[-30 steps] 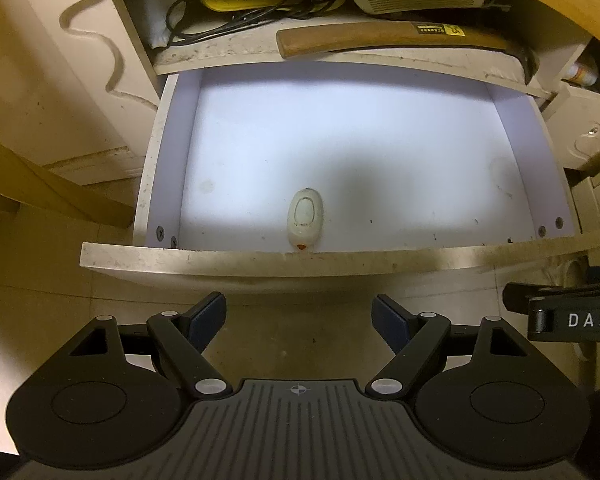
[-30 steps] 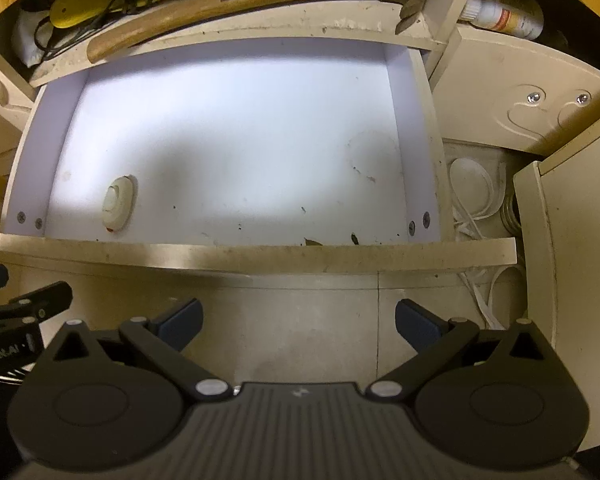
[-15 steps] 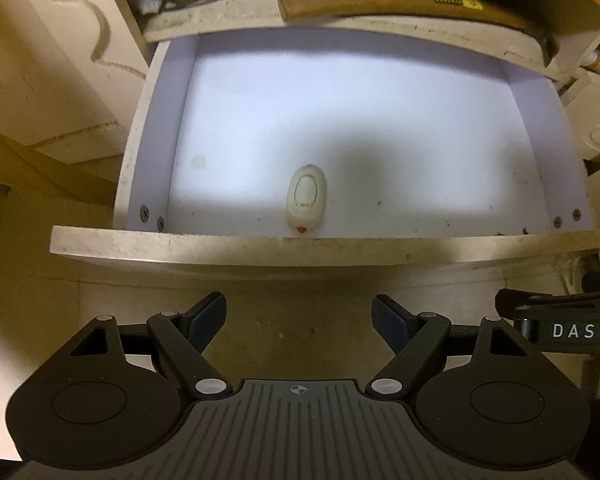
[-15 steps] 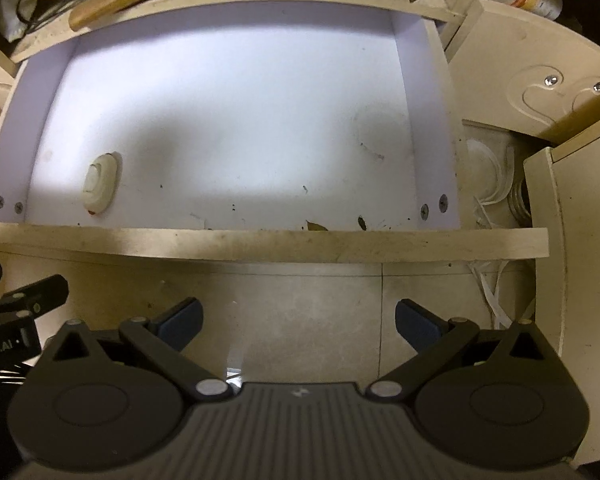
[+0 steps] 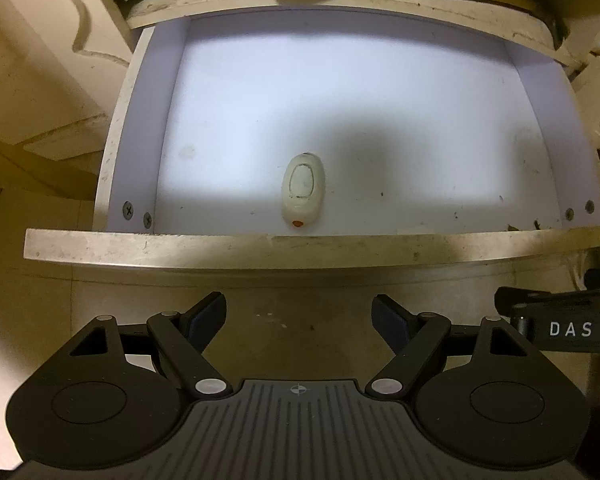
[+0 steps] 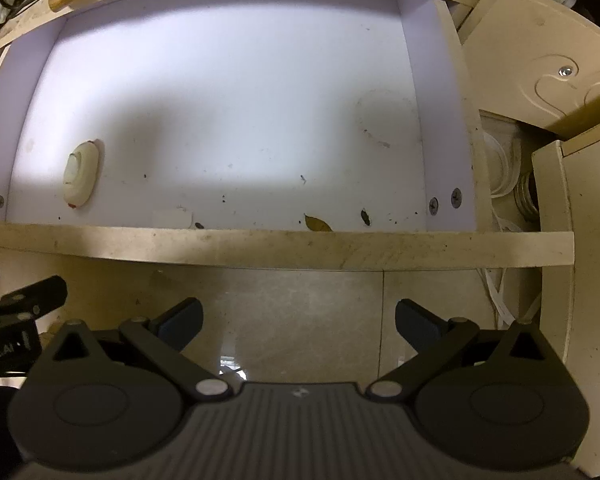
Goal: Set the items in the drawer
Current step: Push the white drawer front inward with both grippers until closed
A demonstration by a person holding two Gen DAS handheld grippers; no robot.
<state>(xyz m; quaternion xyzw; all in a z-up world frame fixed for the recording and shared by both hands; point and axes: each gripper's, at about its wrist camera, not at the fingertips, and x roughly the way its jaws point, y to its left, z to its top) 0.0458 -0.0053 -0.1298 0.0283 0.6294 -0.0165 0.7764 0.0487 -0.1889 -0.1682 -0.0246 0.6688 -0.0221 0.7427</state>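
One white switch (image 5: 302,191) is seen lying in the open drawer (image 5: 260,246); both hand-held grippers (image 5: 299,318) (image 6: 299,322) are held wide open, empty.

- The open drawer (image 5: 340,244) has a white bottom, white side walls and a worn pale front edge.
- A cream oval switch (image 5: 302,189) lies flat on the bottom near the front edge, its orange-tipped end toward the front.
- A dry leaf (image 6: 318,223) and dark crumbs lie by the front edge toward the right.
- Tiled floor (image 6: 300,312) lies below the drawer.
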